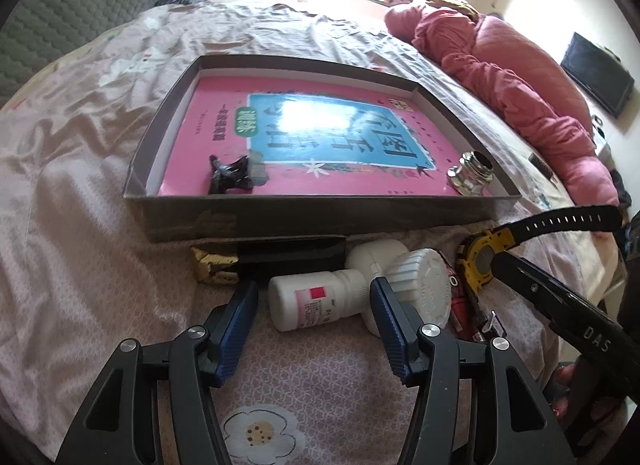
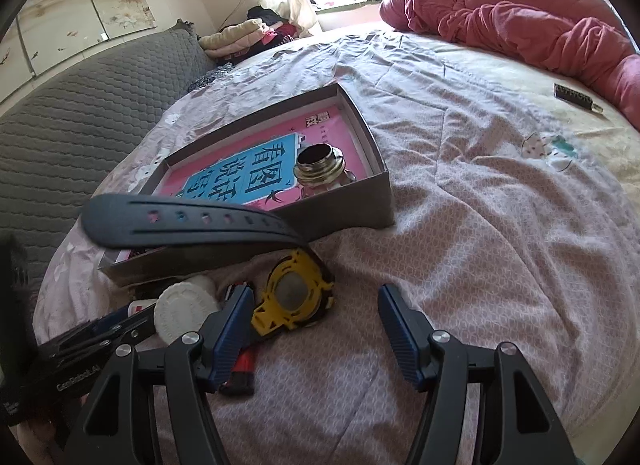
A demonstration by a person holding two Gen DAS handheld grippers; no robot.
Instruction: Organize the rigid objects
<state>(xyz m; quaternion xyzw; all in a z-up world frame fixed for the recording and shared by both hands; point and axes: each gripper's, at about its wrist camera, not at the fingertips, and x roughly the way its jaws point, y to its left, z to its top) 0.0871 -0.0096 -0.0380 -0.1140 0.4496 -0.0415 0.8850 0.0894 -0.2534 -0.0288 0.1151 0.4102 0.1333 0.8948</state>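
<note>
Where quilted bedding dips, ribbed round bottle cap (image 1: 420, 285) meets smooth cardboard tray (image 1: 320, 217).

Black linkage arms with silver screws; ribbed blue pads (image 1: 240, 329) line the jaws.

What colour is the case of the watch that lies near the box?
The watch case is yellow, with a black strap; the right wrist view shows it best.

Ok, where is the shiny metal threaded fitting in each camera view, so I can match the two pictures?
Left wrist view: the metal fitting stands in the box's near right corner, right of center.
Right wrist view: the metal fitting stands near the box's right wall, at center.
Shared landmark: the grey box with the pink book inside.
</note>
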